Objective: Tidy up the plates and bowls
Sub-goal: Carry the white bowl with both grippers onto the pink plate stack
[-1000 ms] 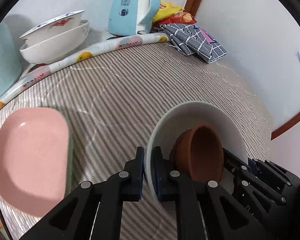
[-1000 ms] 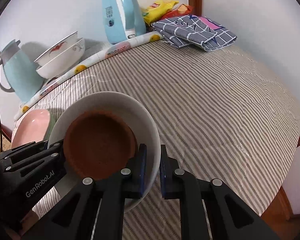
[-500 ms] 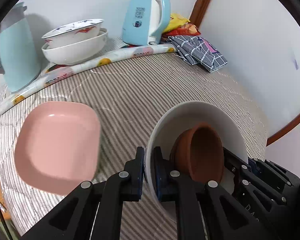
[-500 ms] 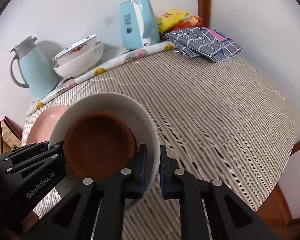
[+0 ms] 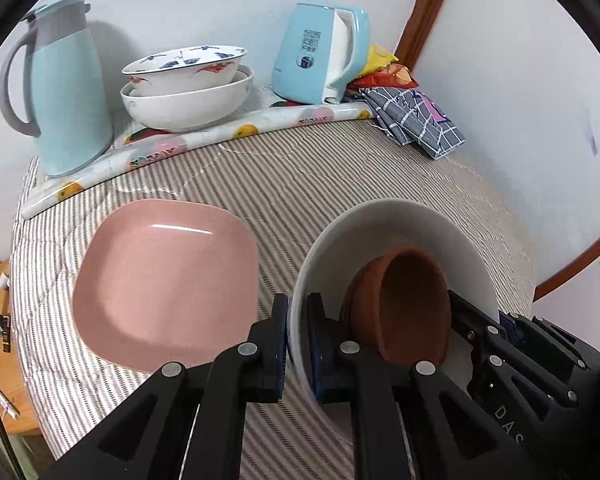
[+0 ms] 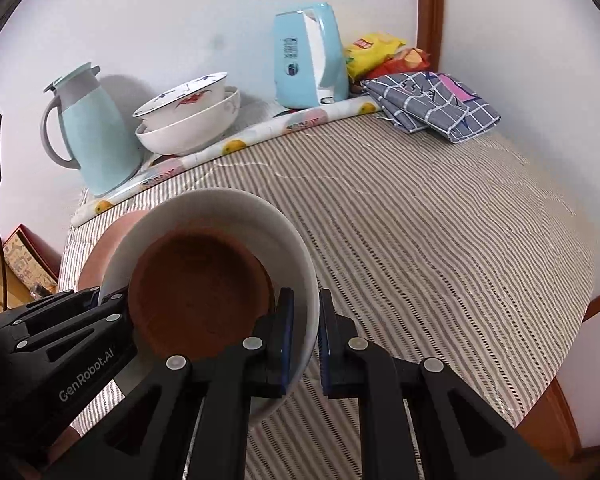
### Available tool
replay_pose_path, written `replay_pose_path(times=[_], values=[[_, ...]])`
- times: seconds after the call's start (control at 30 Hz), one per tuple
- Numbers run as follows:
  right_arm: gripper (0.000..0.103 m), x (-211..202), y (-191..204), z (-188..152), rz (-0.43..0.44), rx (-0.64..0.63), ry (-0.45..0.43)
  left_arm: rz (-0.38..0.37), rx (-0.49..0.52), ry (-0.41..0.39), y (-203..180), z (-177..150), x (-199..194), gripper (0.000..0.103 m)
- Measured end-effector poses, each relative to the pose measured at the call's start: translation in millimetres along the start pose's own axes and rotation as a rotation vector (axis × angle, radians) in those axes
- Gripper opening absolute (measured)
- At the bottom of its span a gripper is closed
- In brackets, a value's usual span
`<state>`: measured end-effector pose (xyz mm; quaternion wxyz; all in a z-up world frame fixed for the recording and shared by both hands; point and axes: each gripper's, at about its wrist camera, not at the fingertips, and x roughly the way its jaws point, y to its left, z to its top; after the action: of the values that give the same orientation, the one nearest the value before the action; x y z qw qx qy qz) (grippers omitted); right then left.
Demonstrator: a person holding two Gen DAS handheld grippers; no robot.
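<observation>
Left wrist view: left gripper (image 5: 298,338) is clamped on the white bowl's (image 5: 400,224) rim, brown bowl (image 5: 410,304) inside; right gripper (image 6: 304,336) pinches the opposite rim. Pink plate (image 5: 164,280) lies near the table's (image 5: 340,168) left edge, 2 stacked bowls (image 5: 184,92) at the back edge.

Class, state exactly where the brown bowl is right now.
The brown bowl sits inside the white bowl, which both grippers hold by its rim above the striped tablecloth, right of the pink plate.
</observation>
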<state>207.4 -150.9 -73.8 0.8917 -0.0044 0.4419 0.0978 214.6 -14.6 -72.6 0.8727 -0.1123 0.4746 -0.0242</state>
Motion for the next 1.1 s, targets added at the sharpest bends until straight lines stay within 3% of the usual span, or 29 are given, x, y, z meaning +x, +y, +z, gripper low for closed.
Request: replay_pose_path(times=[1.1], values=[[0.010, 27.6, 97.5, 19.2, 0.095, -0.084, 0.012, 0.084, -0.109, -0.026, 98.1, 12.0, -14.5, 0.010]])
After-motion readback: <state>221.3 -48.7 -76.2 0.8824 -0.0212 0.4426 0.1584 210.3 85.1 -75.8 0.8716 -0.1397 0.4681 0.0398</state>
